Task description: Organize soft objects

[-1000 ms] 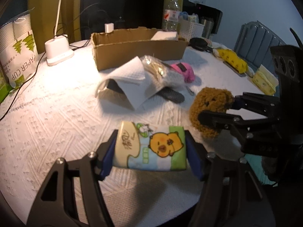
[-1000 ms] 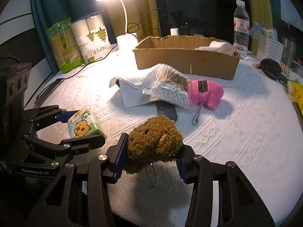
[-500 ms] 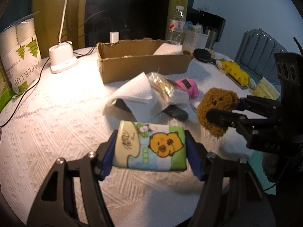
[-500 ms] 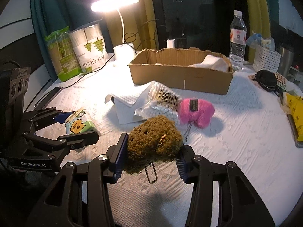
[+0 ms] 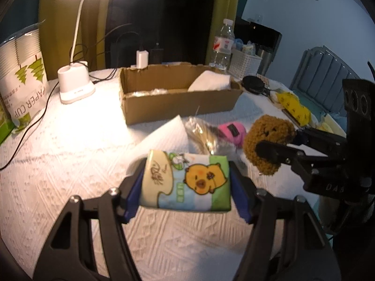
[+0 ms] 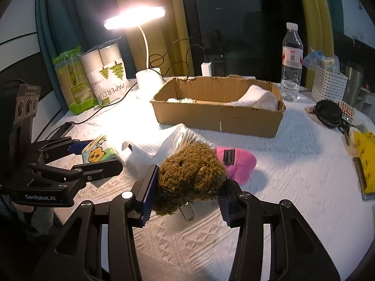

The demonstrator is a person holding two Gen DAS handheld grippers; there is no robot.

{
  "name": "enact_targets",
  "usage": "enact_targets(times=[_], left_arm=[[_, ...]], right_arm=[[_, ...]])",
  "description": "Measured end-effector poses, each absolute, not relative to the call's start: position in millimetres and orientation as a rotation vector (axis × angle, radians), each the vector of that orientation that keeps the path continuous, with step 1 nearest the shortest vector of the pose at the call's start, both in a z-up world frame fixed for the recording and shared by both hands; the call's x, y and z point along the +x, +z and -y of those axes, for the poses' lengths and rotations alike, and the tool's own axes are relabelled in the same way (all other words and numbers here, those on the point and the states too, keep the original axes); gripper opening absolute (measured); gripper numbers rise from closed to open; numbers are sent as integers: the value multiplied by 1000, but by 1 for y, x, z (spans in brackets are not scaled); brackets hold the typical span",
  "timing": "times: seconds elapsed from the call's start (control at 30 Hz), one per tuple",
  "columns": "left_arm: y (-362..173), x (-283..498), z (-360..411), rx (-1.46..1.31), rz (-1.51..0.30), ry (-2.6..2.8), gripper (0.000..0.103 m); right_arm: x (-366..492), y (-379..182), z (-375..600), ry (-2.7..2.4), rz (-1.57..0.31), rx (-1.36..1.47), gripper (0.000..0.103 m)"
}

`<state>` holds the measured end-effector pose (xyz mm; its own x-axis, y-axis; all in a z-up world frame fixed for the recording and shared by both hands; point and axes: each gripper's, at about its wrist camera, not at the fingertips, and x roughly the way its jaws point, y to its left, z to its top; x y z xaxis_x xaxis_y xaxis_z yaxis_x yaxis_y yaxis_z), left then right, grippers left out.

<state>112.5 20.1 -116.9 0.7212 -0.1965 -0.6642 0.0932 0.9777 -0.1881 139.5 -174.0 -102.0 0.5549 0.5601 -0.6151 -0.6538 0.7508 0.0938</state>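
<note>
The left gripper (image 5: pixel 186 185) squeezes one tissue pack (image 5: pixel 187 183) above the table (image 5: pixel 70 164). The right gripper (image 6: pixel 187 187) squeezes one brown fuzzy toy (image 6: pixel 189 175). One pink toy (image 6: pixel 236 164) lies just behind it. One cardboard box (image 6: pixel 218 117) sits farther back.

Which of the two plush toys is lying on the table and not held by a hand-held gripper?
The pink plush toy. It lies on the white table cover in front of the cardboard box, while the brown plush toy is clamped in the right hand-held gripper.
</note>
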Motion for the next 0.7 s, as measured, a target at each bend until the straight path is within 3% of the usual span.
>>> enact_targets(times=[0.7], left_arm=[[-90, 159, -32, -119, -672, -89, 67]], right_arm=[[185, -73, 158, 736, -604, -141, 49]])
